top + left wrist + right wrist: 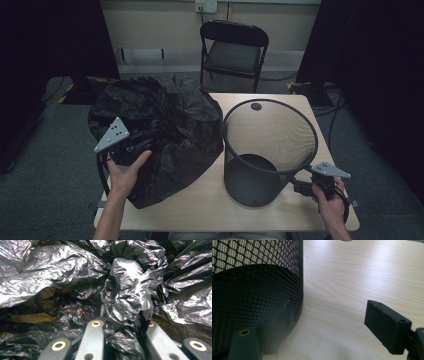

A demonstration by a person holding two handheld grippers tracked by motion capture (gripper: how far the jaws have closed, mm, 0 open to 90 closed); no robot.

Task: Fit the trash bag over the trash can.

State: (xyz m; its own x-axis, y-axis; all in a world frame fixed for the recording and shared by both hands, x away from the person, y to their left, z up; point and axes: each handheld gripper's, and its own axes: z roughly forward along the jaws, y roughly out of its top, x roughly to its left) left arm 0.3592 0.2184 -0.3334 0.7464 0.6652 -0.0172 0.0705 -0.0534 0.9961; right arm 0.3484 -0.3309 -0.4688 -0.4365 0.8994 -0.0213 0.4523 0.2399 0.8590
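Observation:
A crumpled black plastic bag [165,130] lies bulging on the left half of the table. My left gripper [142,144], held in a hand at the bag's near left side, is shut on a bunched fold of the bag [127,302], which stands up between its jaws [122,326]. A black wire-mesh bin [270,150] stands upright to the right of the bag. My right gripper [299,184] sits low at the bin's near right side. Its jaws are open [329,322] over bare wood, the left one beside the mesh wall [257,282].
The light wooden table [210,202] has bare room in front of the bin and along its near edge. A black folding chair [234,50] stands beyond the far edge. Dark curtains hang at both sides of the room.

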